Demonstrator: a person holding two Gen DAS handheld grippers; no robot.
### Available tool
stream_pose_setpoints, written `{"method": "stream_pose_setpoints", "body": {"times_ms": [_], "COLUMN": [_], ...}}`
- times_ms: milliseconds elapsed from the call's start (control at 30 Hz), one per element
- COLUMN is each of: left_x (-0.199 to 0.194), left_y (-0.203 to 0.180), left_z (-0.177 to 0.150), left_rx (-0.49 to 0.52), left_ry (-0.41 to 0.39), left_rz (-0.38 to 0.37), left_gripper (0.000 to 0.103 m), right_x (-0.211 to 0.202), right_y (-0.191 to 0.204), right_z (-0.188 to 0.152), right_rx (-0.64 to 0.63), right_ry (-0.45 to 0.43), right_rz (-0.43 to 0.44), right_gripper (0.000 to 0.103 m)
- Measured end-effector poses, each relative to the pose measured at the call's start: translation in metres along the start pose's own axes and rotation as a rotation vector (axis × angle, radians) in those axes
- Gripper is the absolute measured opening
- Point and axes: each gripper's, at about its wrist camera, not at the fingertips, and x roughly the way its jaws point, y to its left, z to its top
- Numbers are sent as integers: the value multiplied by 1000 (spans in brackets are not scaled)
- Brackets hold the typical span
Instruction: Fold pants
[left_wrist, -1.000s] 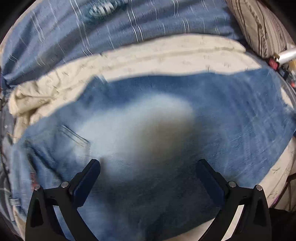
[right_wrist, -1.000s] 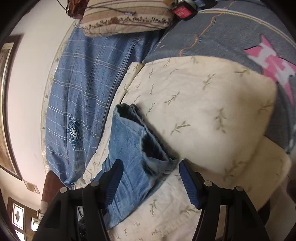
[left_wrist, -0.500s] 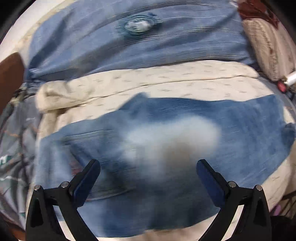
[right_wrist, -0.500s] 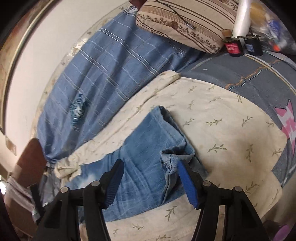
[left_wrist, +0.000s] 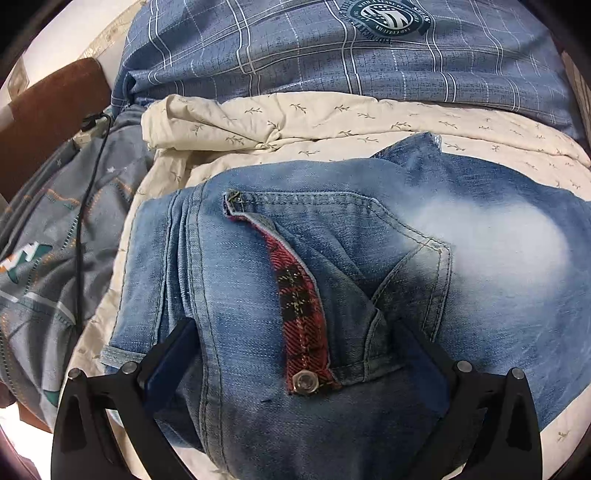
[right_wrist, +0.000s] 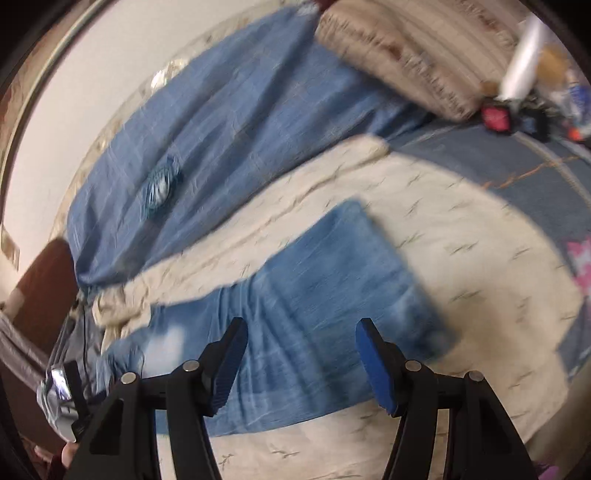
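Observation:
The blue jeans (left_wrist: 369, 266) lie flat on a cream leaf-print sheet (left_wrist: 332, 122). In the left wrist view I see the waist end close up, with a back pocket and a red plaid flap (left_wrist: 299, 310) with a metal button. My left gripper (left_wrist: 295, 354) is open, its fingers pressed down into the denim on either side of the flap. In the blurred right wrist view the jeans (right_wrist: 314, 302) stretch left from their leg end. My right gripper (right_wrist: 299, 354) is open and empty just above the leg.
A blue plaid blanket (left_wrist: 332, 48) lies behind the sheet. A grey patterned bedcover (left_wrist: 48, 236) with a black cable is at the left. A striped pillow (right_wrist: 417, 48) and small bottles (right_wrist: 517, 92) sit at the far right. A brown headboard (left_wrist: 48, 122) is at the left.
My left gripper moved left along the jeans to the waist and came down onto the denim. My right gripper swung back and left over the leg end, which now lies flat.

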Motion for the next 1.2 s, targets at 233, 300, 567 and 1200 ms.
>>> {"method": "stream_pose_setpoints", "body": {"times_ms": [233, 300, 567, 1200], "left_x": [12, 13, 20, 32], "left_y": [-1, -4, -5, -15], "left_z": [9, 11, 17, 29], "left_rx": [34, 39, 46, 55], "left_ry": [58, 78, 121, 176], "left_rz": [-27, -14, -6, 51], "left_gripper": [103, 103, 103, 103], "right_x": [29, 28, 40, -100], "right_y": [-30, -28, -9, -41], "right_z": [-9, -10, -10, -65], "right_rx": [108, 81, -8, 71], "right_ry": [132, 147, 206, 41], "right_rz": [-5, -18, -105, 66], "right_gripper": [65, 65, 67, 67]}}
